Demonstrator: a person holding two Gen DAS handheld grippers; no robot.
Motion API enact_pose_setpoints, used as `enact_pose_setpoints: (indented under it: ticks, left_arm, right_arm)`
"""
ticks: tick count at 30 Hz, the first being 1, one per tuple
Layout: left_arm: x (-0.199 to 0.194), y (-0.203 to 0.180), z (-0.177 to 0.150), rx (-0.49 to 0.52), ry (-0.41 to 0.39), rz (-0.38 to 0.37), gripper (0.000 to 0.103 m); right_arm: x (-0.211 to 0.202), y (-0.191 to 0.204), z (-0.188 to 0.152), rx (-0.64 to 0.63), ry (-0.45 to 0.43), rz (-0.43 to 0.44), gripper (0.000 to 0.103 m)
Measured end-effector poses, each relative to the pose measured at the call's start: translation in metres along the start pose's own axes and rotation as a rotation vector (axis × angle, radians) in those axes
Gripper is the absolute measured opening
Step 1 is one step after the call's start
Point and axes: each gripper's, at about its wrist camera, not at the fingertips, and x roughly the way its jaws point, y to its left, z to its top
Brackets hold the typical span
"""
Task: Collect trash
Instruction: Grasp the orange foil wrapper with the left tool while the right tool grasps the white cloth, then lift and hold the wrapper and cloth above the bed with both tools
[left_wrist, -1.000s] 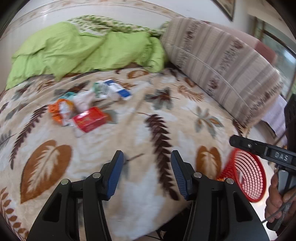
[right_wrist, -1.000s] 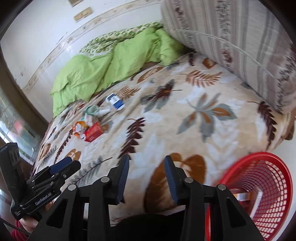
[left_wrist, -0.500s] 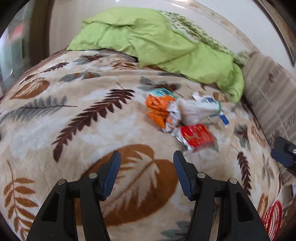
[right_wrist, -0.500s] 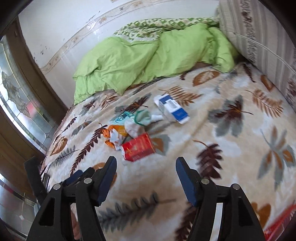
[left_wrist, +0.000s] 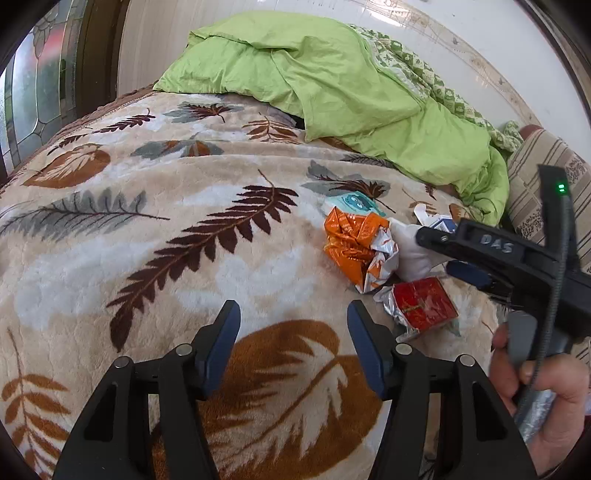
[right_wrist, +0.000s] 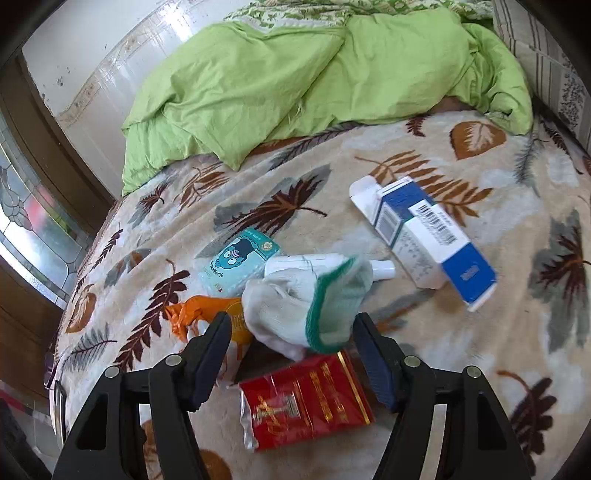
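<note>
on the bed blanket (left_wrist: 155, 236) the left gripper (left_wrist: 293, 345) hovers over a bare part, its jaws about half apart and opening, with nothing between them. to its right lies the trash: an orange wrapper (left_wrist: 354, 245), a white glove (right_wrist: 303, 306), a red packet (right_wrist: 306, 402) and a blue and white box (right_wrist: 424, 236). the right gripper (right_wrist: 291, 354) is over the glove and red packet, jaws half apart and closing, not yet pressing on anything.

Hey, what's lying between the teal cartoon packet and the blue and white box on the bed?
In the right wrist view, a white tube and the green-cuffed white glove lie between the teal packet and the blue and white box.
</note>
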Motion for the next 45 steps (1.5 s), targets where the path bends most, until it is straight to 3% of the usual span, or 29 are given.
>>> enact_pose_setpoints:
  ticks: [1,2,5,13,19,20,21,23,29,34,40,45]
  left_arm:
    - [0.001,0.000,0.001,-0.003,-0.005,-0.002,0.064]
    - [0.002,-0.001,0.003,-0.003,-0.009,-0.003,0.066]
    - [0.007,-0.004,0.008,-0.004,-0.011,-0.016,0.066]
    - [0.045,-0.032,0.029,0.044,0.004,-0.083,0.073]
    - [0.089,-0.051,0.037,0.077,0.067,-0.052,0.073]
    - [0.093,-0.049,0.038,0.066,0.073,-0.045,0.065]
    - [0.099,-0.048,0.039,0.059,0.092,-0.034,0.047]
    - [0.105,-0.044,0.039,0.045,0.111,-0.019,0.040]
    - [0.094,-0.042,0.037,0.052,0.082,-0.036,0.036]
    - [0.065,-0.047,0.028,0.121,0.010,-0.010,0.036]
    - [0.026,-0.046,0.007,0.164,-0.025,0.003,0.036]
    - [-0.009,-0.055,-0.023,0.227,-0.025,-0.035,0.036]
  right_arm:
    - [0.004,0.000,0.000,-0.005,0.004,0.010,0.045]
    - [0.006,0.002,0.000,-0.013,0.014,0.014,0.023]
    - [-0.008,-0.006,-0.003,0.017,-0.030,0.039,0.017]
    - [-0.080,-0.030,-0.033,0.029,-0.184,0.005,0.017]
    - [-0.082,-0.041,-0.041,0.034,-0.183,-0.017,0.017]
    - [-0.080,-0.044,-0.041,0.038,-0.178,-0.012,0.017]
    - [-0.078,-0.045,-0.041,0.042,-0.171,-0.008,0.017]
    - [-0.075,-0.045,-0.042,0.038,-0.164,-0.011,0.017]
    - [-0.080,-0.039,-0.045,0.009,-0.176,-0.012,0.017]
    - [-0.093,-0.032,-0.051,0.002,-0.198,-0.028,0.017]
    - [-0.118,-0.024,-0.073,-0.027,-0.214,-0.049,0.017]
    - [-0.141,-0.026,-0.098,-0.033,-0.210,-0.067,0.017]
